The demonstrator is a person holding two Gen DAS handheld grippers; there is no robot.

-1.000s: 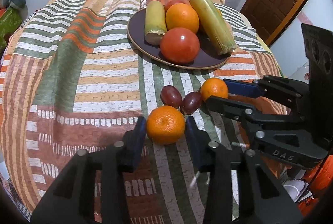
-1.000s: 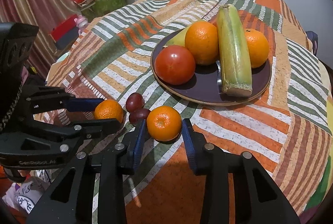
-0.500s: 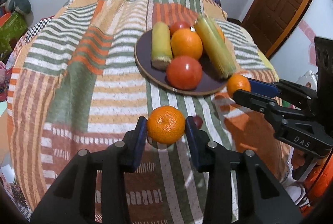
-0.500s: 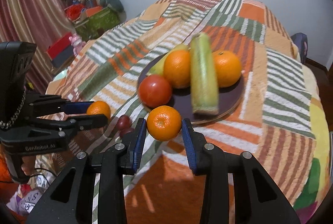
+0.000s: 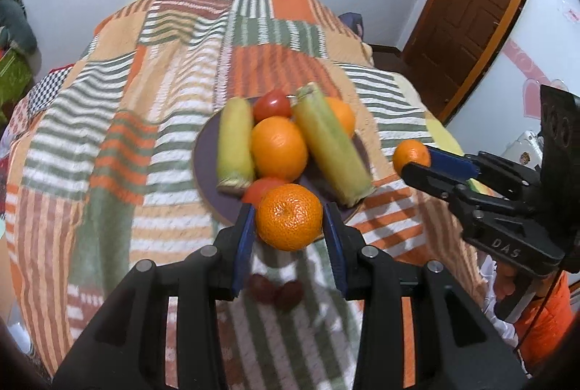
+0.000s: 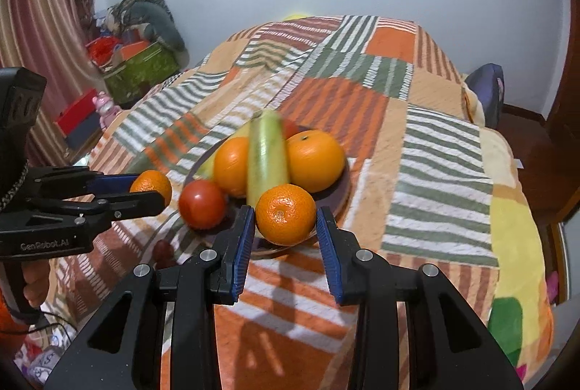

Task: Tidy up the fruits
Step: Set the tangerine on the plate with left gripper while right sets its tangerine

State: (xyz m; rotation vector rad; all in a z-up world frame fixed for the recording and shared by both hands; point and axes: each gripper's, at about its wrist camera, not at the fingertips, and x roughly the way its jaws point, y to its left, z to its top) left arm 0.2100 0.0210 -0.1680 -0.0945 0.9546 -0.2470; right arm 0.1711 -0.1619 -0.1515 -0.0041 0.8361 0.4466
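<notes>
Orange mandarins clamped in both black grippers with blue pads, above a striped patchwork cloth (image 5: pixel 108 150).
Left gripper (image 5: pixel 289 234) pinching a pebbly round mandarin (image 5: pixel 289 216) at lower centre of the left view, over the near rim of the dark purple round plate (image 5: pixel 203 157); right gripper (image 6: pixel 285 231) squeezing a second small mandarin (image 6: pixel 286 214) at lower centre of the right view; plate piled with oranges, tomatoes, green-yellow stalks; two dark red grapes (image 5: pixel 275 288) on the cloth below, blurred.
</notes>
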